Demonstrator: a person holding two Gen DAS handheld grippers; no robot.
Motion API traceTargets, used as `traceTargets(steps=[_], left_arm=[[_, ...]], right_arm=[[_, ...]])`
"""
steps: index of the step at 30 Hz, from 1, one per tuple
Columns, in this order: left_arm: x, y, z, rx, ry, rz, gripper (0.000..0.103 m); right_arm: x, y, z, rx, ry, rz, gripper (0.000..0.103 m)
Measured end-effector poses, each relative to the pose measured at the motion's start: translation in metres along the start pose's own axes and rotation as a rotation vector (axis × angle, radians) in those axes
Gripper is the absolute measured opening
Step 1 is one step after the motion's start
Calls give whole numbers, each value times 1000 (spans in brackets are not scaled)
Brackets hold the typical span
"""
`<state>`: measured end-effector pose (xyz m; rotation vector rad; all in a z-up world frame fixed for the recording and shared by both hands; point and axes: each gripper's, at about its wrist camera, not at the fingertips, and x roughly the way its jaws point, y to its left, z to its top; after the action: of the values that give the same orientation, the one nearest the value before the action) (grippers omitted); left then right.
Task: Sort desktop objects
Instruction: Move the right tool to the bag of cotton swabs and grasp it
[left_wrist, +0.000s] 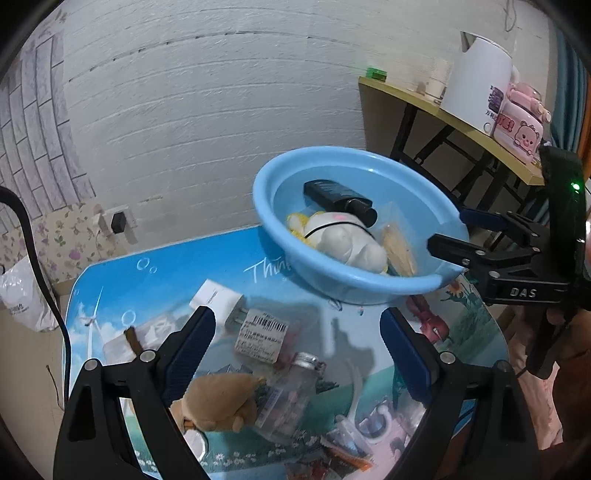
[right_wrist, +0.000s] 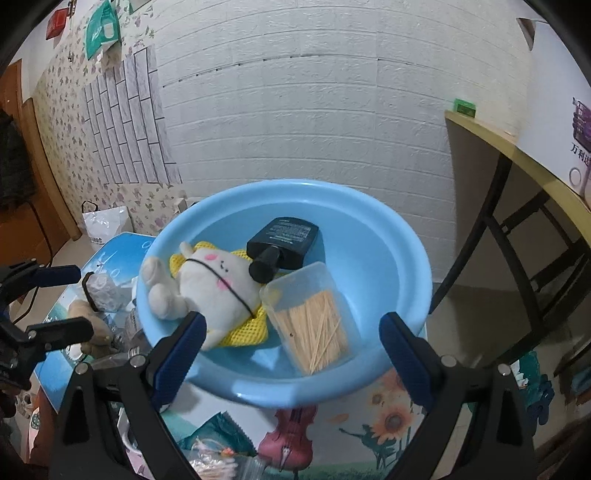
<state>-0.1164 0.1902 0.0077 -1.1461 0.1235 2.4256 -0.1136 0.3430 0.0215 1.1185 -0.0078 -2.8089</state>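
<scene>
A blue basin (right_wrist: 388, 236) stands at the table's far right and also shows in the left wrist view (left_wrist: 284, 173). It holds a white plush toy (right_wrist: 214, 280) on a yellow mesh cloth (right_wrist: 243, 336), a black bottle (right_wrist: 284, 243) and a clear toothpick box (right_wrist: 314, 325). My right gripper (right_wrist: 291, 343) is open and empty at the basin's near rim. My left gripper (left_wrist: 297, 343) is open and empty above a brown plush toy (left_wrist: 218, 398), a clear jar (left_wrist: 291, 391), a labelled packet (left_wrist: 262, 334) and a white charger (left_wrist: 218, 297).
The low table (left_wrist: 166, 273) has a blue picture top. More packets (right_wrist: 214, 446) lie at its near edge. A wooden desk (left_wrist: 461, 122) with a white kettle (left_wrist: 476, 81) stands to the right. A white bag (left_wrist: 22, 295) sits on the floor at left.
</scene>
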Motion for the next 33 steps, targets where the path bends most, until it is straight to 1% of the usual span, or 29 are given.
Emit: traceTargets(steps=[4,6,14,23,28,33], left_arm=[[1,5,-7,-22,19,12,91],[1,8,-11,-27,26,18,96],[-3,14,-22,-51,37,39,97],[-9,18,-30,-59,40,53,97],[-12,19,-36,-65,44,62,97],[-14,20,-42,-67,45,69,97]], right_arm=[[-3,-2,-7,13,7,6,96],[-5,-2,-11,21,7,7,96],[-14,-6,-18,46,1,7,97],[-28,-7,-33,58,2,14,97],[-25,-2,-49,47,38,19,96],[-27,5,-63,40,59,46,97]])
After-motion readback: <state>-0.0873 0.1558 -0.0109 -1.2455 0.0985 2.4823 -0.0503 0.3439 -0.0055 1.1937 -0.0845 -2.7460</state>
